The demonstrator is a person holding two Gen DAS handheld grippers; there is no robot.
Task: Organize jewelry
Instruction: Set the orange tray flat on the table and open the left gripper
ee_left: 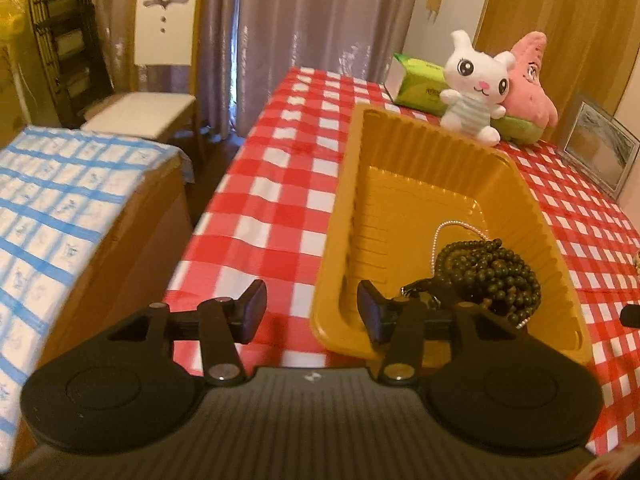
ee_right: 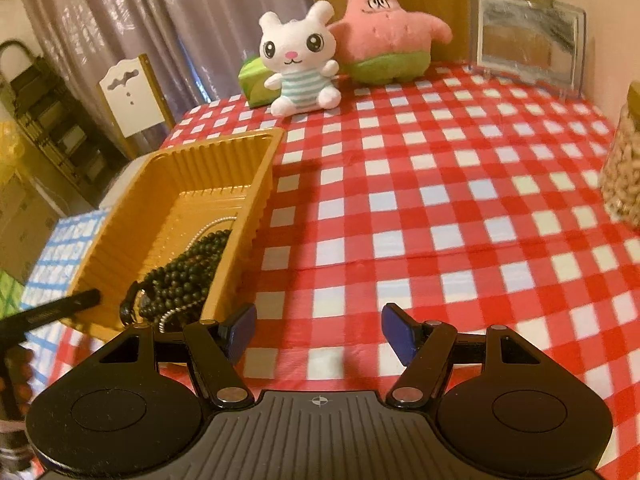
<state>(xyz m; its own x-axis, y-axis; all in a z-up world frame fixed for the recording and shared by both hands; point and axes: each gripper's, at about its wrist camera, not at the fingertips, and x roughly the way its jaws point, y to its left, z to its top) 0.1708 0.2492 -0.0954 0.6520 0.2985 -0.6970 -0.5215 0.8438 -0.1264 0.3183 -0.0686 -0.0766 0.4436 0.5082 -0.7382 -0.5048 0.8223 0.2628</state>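
Left wrist view: the left gripper [ee_left: 312, 312] is shown with its jaws parted and nothing between them, poised over the near left corner of a ribbed, mustard-yellow rectangular plastic tray [ee_left: 536, 208]. The tray rests on a table covered by a red-and-white checked cloth [ee_left: 280, 184]. Inside it, a coiled heap of dark green-brown round beads [ee_left: 492, 272] lies at the near end, with a thin silver-white bead chain [ee_left: 452, 227] looped partly under and behind the heap, and a small dark clasp or charm [ee_left: 420, 294] just beside the beads. The far end of the tray is seen to be bare.

Right wrist view: the right gripper [ee_right: 318, 330] is held wide and empty above bare cloth, just to the right of the tray. No loose jewelry can be made out on the cloth in this view. At the extreme right edge of the left view a small item lies on the cloth, too cropped to identify.

Progress is judged to be well advanced: the visible jewelry is already gathered in the tray, and little appears left beyond whatever lies out of view.

Other containers: a clear jar of pale, pebbly contents [ee_right: 624, 176] stands at the right edge of the table. A white plush rabbit [ee_right: 300, 60], a pink plush starfish [ee_right: 384, 28] and a clear picture frame [ee_right: 528, 36] stand at the far end.
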